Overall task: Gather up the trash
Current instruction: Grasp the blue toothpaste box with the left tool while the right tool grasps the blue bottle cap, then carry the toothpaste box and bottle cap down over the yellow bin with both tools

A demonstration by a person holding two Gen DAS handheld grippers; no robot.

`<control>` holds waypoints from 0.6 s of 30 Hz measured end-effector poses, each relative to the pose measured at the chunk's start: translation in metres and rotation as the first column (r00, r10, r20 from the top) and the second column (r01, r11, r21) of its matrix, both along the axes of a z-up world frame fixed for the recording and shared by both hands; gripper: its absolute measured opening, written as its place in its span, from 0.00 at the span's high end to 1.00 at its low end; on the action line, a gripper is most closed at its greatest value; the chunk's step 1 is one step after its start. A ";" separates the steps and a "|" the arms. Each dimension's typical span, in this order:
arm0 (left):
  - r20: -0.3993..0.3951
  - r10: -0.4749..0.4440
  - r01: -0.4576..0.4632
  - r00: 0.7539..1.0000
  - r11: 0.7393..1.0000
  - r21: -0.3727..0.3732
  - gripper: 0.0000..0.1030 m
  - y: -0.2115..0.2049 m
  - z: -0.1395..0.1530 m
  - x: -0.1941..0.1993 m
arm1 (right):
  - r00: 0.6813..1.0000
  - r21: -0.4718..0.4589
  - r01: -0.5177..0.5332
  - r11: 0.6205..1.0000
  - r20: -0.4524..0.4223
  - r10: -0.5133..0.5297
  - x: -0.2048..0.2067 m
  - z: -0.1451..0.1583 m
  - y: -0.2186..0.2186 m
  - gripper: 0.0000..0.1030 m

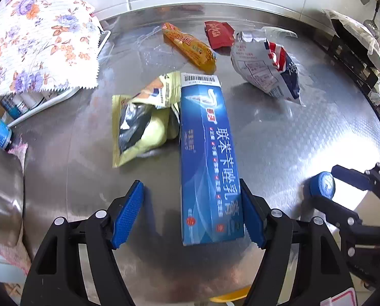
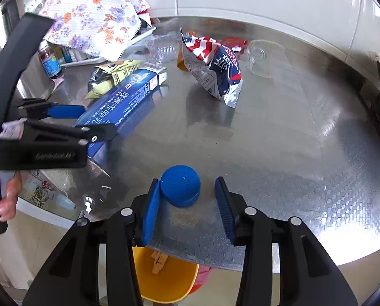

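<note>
Blue box (image 1: 207, 158) sits between our left gripper (image 1: 190, 214) pads, still apart; right gripper (image 2: 187, 204), part-open, brackets the cap (image 2: 180, 189) at twelve o'clock, ready for binning.

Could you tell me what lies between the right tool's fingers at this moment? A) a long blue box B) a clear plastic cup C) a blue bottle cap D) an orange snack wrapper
C: in the right wrist view the blue bottle cap sits on the table between the right tool fingers, against the left pad with a gap to the right one.
</note>
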State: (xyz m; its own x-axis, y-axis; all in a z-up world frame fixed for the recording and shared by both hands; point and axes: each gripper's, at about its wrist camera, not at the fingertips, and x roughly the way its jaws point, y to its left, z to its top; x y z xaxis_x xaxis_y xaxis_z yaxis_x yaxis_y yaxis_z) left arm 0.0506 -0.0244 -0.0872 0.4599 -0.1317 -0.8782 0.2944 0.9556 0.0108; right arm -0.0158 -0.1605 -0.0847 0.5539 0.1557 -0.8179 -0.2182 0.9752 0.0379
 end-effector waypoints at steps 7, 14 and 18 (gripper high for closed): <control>0.016 -0.011 0.011 1.000 1.000 -0.004 0.61 -0.004 0.004 0.008 | 1.000 0.045 0.028 0.999 -0.010 -0.028 0.003 0.002 -0.009 0.69; 0.030 -0.005 0.005 1.000 1.000 -0.016 0.61 -0.004 0.011 0.001 | 1.000 0.071 0.024 0.997 -0.013 -0.023 0.002 0.004 -0.014 0.69; 0.042 -0.001 0.002 0.999 1.000 -0.018 0.61 -0.007 0.019 -0.007 | 1.000 0.085 0.015 0.996 -0.002 -0.015 0.001 0.008 -0.017 0.69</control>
State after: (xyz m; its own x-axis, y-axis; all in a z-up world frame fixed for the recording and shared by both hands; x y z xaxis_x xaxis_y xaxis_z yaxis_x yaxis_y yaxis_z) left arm 0.0437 -0.0314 -0.0686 0.4961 -0.1482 -0.8555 0.2954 0.9553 0.0059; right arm -0.0148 -0.1777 -0.0769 0.5557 0.2160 -0.8028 -0.2035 0.9716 0.1206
